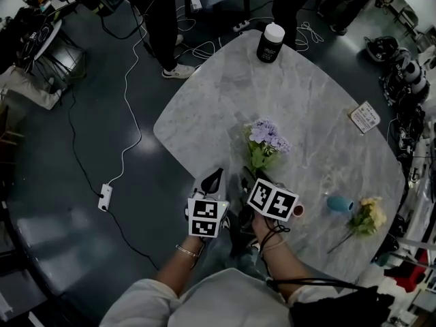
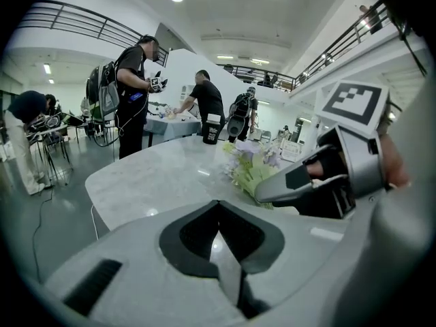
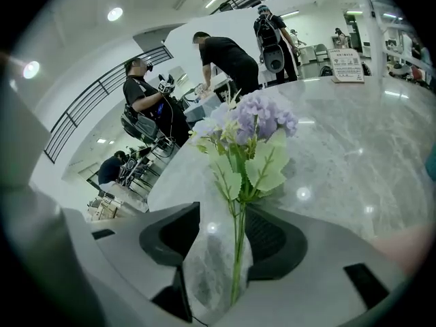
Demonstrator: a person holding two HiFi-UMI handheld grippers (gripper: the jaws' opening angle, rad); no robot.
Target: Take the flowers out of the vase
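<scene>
At the far left, on the dark floor, I see a white power strip [image 1: 104, 196] with its thin white cable. Next to it begins the rounded table of pale grey marble [image 1: 204, 107].

Over the near edge of this table hangs my left gripper [image 1: 213, 178], pointing a little downward. In the left gripper view its two jaws are pressed together and nothing is between them.

Just beside it, to the right, is my right gripper [image 3: 225, 213]. Its jaws stand wide apart. Between them runs the thin green stem [image 3: 238, 251] of the artificial flower with pale purple blossoms and green leaves [image 1: 268, 137]. The stem is nearer to the right pad, but the pads do not press on it. In the head view this purple flower lies on the marble, with its blossoms pointing away from me.

At the far edge of the table stands a black jar with a white lid [image 1: 270, 43], upright.

Further right, near my side of the table, the small teal-blue vase [image 1: 339, 203] lies on its side, well apart from the purple flower. Beyond it a white printed card [image 1: 365, 116] lies flat. Just beside the vase, at the right, a yellow flower with a long stem [image 1: 368, 215] lies on the marble, outside the vase.
</scene>
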